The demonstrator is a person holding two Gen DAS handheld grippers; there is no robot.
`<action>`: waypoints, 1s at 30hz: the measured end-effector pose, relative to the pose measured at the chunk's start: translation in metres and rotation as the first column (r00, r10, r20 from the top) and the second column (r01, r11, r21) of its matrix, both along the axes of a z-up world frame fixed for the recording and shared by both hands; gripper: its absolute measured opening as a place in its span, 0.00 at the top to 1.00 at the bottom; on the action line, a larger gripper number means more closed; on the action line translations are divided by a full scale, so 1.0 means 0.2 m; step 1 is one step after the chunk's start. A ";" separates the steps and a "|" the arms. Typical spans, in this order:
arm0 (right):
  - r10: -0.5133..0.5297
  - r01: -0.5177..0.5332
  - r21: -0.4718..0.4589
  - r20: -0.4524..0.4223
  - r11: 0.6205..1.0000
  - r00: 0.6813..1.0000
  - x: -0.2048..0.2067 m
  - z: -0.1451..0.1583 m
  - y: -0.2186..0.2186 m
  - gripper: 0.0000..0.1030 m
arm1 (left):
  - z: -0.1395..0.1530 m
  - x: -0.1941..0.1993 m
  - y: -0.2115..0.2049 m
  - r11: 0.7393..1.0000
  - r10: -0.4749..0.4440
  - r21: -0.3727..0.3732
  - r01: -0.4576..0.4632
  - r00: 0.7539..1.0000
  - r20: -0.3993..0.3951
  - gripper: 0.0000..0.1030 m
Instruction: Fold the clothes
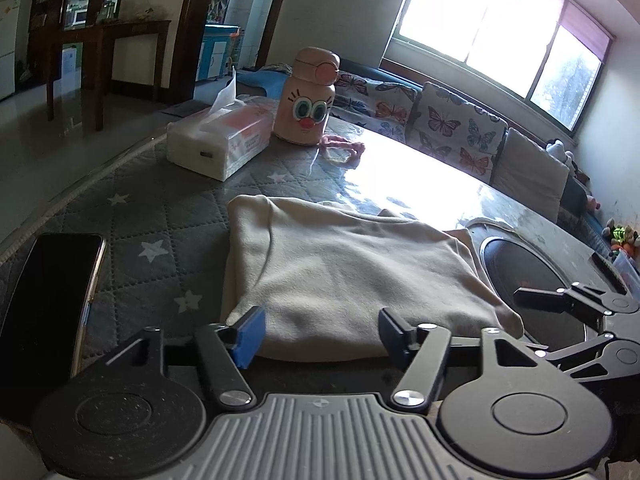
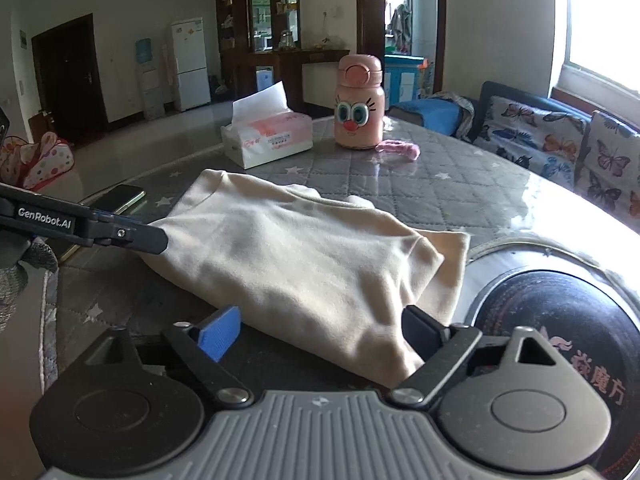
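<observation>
Here the cream garment [image 1: 344, 272] lies folded into a rough rectangle on the table [image 1: 160, 216], on its quilted star cover, near edge toward both cameras.

Left gripper [image 1: 320, 330]: jaws apart, blue pads either side of the garment's near hem, not pressing it. Right gripper [image 2: 320, 334]: jaws wide, straddling the near right corner of the cloth; the dark pad touches or nearly touches the fabric, no clamp seen. Neither holds anything.

Step, as judged: a fold has been laid down and let go; the garment looks compact, so the task seems well along. Next move likely calls for either a fresh grip on the near hem with both grippers for one more fold away from the cameras, or a withdrawal. A corner layer sticks out at the right side; it may want tucking.

Views differ:
- Left wrist shows the phone [image 1: 52, 304] flat at the table's left, and a window with a butterfly-print sofa beyond.
- Right wrist shows the left gripper's finger resting at the garment's left edge, a sleeve at far left, a fridge across the room.
- Both show tissue box [image 2: 268, 136], pink bottle [image 2: 359, 104], and a dark round inset [image 2: 560, 320] in the table.
</observation>
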State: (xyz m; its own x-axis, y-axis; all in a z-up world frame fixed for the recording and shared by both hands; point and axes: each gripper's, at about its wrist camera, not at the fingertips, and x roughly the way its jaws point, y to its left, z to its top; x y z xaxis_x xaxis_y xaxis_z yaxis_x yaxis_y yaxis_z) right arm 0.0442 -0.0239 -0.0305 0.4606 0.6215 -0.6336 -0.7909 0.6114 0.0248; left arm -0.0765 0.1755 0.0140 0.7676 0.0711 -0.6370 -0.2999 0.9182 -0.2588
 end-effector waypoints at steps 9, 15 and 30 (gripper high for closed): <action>-0.016 0.016 0.008 0.006 1.000 1.000 -0.04 0.00 -0.03 0.00 | 0.01 -0.03 -0.06 0.999 -0.007 0.048 0.007 1.000 0.003 0.08; -0.027 0.027 0.012 0.010 1.000 1.000 -0.08 0.00 -0.05 0.00 | 0.03 -0.05 -0.10 0.996 -0.028 0.079 0.027 1.000 0.011 0.00; -0.070 0.068 0.041 0.062 0.997 0.996 -0.16 0.01 -0.09 0.00 | 0.01 -0.09 -0.17 0.995 -0.010 0.102 0.012 1.000 -0.019 0.00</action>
State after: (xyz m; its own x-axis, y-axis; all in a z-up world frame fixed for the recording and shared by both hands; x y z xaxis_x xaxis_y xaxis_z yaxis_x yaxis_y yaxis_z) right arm 0.0123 -0.0409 -0.0285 0.5417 0.6102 -0.5781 -0.7476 0.6642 0.0006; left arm -0.0954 0.1412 0.0159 0.7569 0.1278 -0.6409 -0.2934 0.9428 -0.1585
